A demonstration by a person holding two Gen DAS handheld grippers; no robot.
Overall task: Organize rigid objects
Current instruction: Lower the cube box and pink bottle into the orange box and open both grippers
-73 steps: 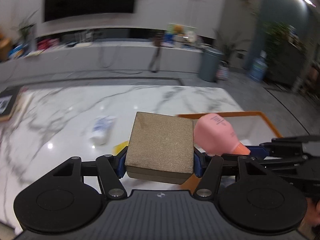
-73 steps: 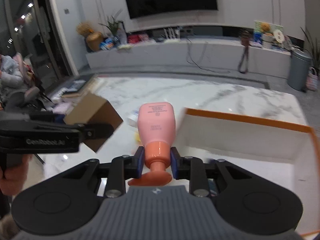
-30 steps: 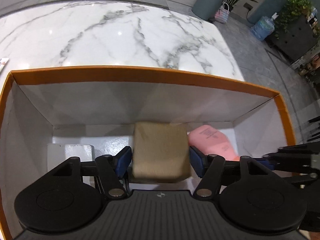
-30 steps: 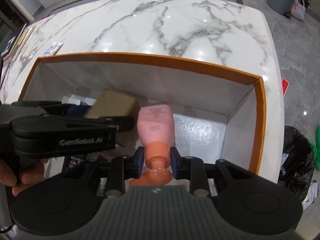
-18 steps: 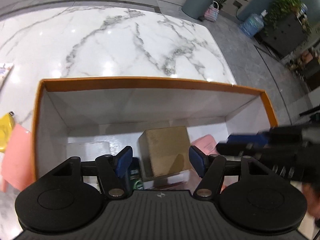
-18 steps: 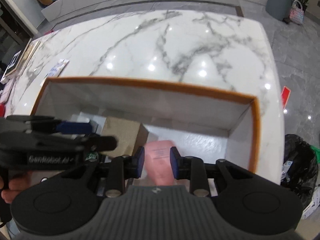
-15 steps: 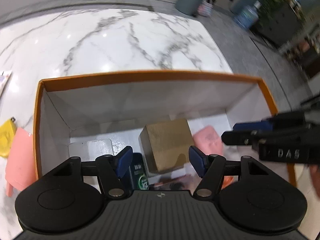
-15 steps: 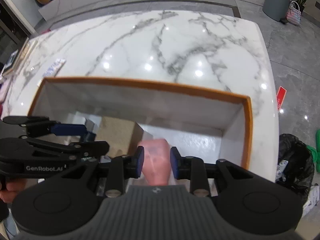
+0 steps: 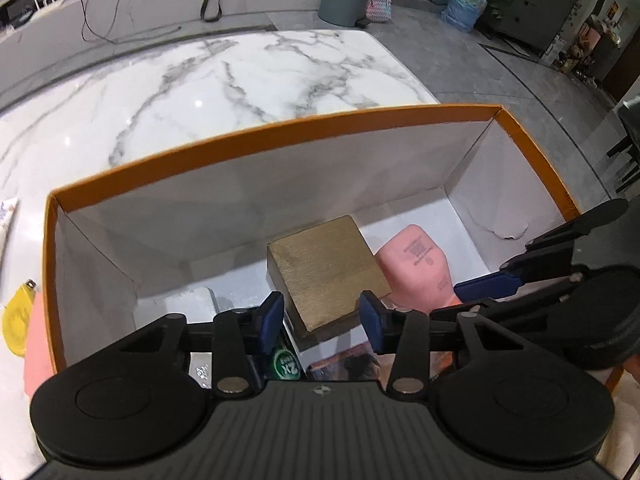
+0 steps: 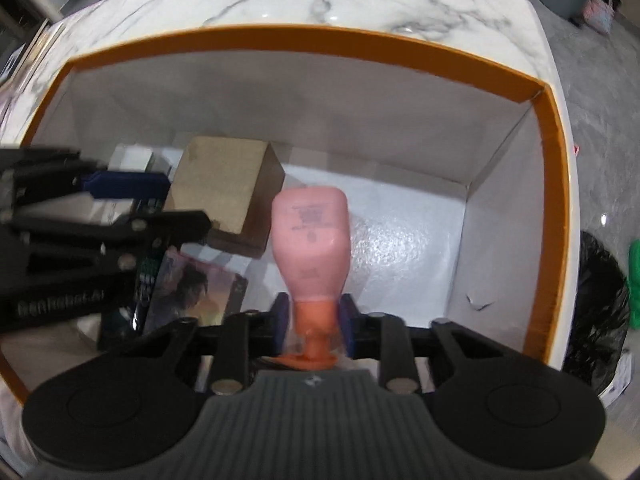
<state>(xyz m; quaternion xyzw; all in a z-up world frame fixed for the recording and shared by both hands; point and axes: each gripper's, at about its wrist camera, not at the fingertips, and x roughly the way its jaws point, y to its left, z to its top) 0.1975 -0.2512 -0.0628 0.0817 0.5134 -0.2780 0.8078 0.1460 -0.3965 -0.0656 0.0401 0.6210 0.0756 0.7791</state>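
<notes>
A tan box [image 9: 328,272] lies on the floor of the orange-rimmed white bin [image 9: 280,140], free of my left gripper [image 9: 321,318]. That gripper hovers above it; its jaws are closing with nothing pressed between them. Beside the tan box leans a pink bottle [image 10: 310,232] with an orange cap. My right gripper [image 10: 313,320] is shut on the bottle's orange neck, jaws still tightening, and holds it inside the bin [image 10: 320,38]. The left wrist view shows the bottle [image 9: 416,268] right of the tan box, with the right gripper's blue pad [image 9: 488,285] beside it.
A white carton [image 9: 180,304], a green-labelled dark pack [image 9: 286,364] and a printed packet [image 10: 196,292] lie in the bin's near left part. A yellow tag [image 9: 16,320] and a pink item [image 9: 36,344] lie on the marble table left of the bin. A black bag [image 10: 600,300] stands on the floor.
The left gripper let go of the tan box, which now rests in the bin, then rose, rolled and narrowed its jaws. The right gripper sank deeper into the bin with the bottle.
</notes>
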